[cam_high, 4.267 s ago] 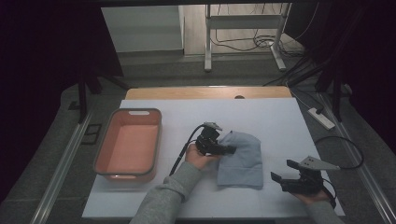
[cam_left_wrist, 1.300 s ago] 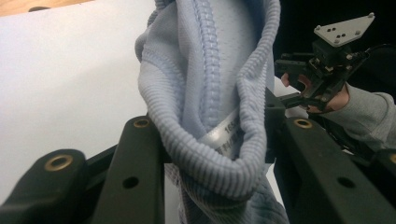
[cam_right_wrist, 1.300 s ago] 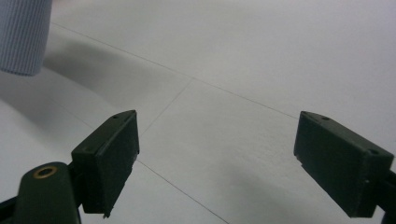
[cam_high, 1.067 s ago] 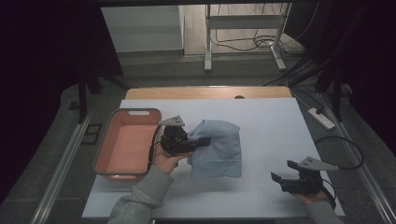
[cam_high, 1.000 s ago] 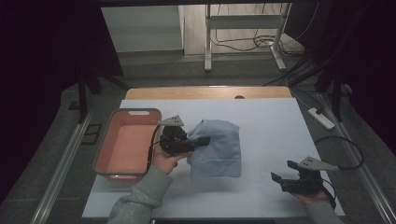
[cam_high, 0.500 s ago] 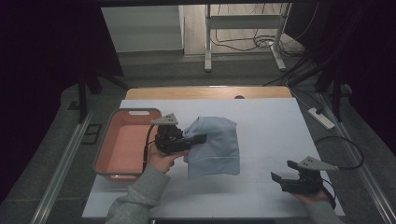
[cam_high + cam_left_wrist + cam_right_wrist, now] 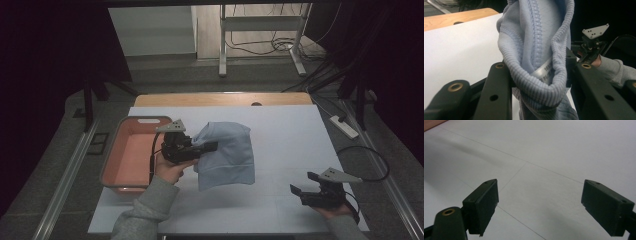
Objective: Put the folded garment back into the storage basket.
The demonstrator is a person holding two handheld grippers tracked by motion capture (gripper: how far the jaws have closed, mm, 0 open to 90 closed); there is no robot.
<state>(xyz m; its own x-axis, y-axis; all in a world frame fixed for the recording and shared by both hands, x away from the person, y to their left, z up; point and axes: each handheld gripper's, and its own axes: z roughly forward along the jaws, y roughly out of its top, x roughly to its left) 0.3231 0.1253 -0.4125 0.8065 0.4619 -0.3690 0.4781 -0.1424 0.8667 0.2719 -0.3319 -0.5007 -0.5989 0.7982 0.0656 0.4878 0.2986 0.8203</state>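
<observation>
A light blue knit garment hangs above the white table, lifted by my left gripper, which is shut on its ribbed edge. In the left gripper view the ribbed hem and a white label are pinched between the two black jaws. My right gripper rests near the table's front right corner, open, with nothing between its fingers; below it lies bare white tabletop.
An empty salmon-pink tray stands at the table's left side, just left of my left hand. A power strip lies on the floor beyond the right edge. A metal stand is behind the table.
My left gripper has carried the blue garment leftward from the table's middle toward the pink tray, lifting it off the surface. The right gripper has stayed put.
</observation>
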